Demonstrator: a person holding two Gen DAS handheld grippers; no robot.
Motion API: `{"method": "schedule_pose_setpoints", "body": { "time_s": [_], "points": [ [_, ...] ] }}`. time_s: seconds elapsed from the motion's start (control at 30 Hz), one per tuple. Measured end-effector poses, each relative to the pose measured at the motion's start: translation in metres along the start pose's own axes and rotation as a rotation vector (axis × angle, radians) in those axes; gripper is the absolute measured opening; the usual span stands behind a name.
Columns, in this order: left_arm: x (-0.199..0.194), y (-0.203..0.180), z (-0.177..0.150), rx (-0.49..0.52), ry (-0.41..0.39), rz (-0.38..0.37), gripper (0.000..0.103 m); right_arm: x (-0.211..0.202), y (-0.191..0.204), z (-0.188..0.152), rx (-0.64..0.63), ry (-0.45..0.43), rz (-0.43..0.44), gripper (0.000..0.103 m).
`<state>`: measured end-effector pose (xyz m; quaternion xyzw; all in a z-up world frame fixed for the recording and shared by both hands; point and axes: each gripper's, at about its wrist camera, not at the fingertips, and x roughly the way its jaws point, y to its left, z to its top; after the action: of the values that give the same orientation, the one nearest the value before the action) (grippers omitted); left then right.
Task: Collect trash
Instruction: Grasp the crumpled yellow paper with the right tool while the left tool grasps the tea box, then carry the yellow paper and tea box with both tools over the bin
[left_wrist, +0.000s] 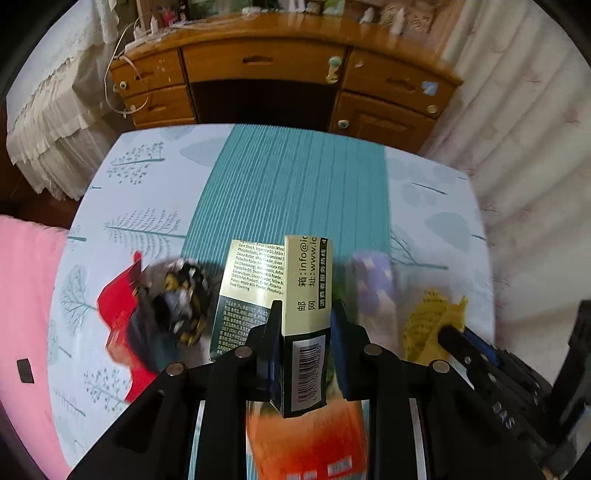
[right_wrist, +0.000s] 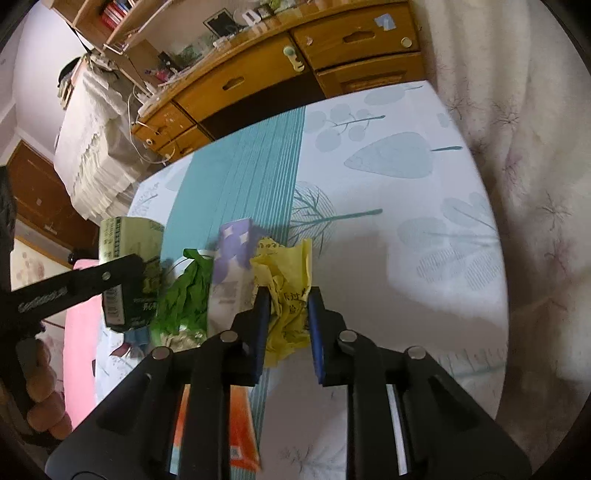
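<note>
My left gripper (left_wrist: 306, 310) is shut on a green and cream carton (left_wrist: 306, 280), held upright above the table, barcode end towards the camera. In the right wrist view this carton (right_wrist: 125, 236) hangs at the left in the same gripper (right_wrist: 122, 273). My right gripper (right_wrist: 288, 295) is shut on a crumpled yellow paper (right_wrist: 286, 266), which bulges above and below the blue pads. In the left wrist view the yellow paper (left_wrist: 424, 325) shows at the right.
On the tree-print tablecloth (left_wrist: 147, 184) lie a red wrapper (left_wrist: 118, 310), a dark crumpled wrapper (left_wrist: 181, 299), a purple and white carton (right_wrist: 232, 251), green crumpled material (right_wrist: 184, 295) and an orange packet (left_wrist: 306, 443). A wooden desk (left_wrist: 266, 62) stands behind; a curtain (left_wrist: 517, 147) hangs right.
</note>
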<state>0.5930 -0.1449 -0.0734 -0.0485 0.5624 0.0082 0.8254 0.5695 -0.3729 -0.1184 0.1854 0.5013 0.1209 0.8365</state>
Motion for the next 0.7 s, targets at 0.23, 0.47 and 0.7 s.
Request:
{"method": "schedule_pose_setpoints", "body": {
  "time_s": [0.23, 0.47, 0.7],
  "points": [
    [-0.082, 0.005, -0.060, 0.067, -0.072, -0.046, 0.023, -0.049, 0.019, -0.045, -0.011, -0.013, 0.027, 0.016],
    [-0.147, 0.028, -0.148, 0.124, -0.063, -0.090, 0.023, -0.095, 0.060, -0.118, -0.041, 0.014, 0.011, 0.016],
    [-0.207, 0.090, -0.249, 0.185, -0.090, -0.168, 0.023, -0.163, 0.136, -0.221, -0.093, -0.030, -0.046, 0.016]
  ]
}}
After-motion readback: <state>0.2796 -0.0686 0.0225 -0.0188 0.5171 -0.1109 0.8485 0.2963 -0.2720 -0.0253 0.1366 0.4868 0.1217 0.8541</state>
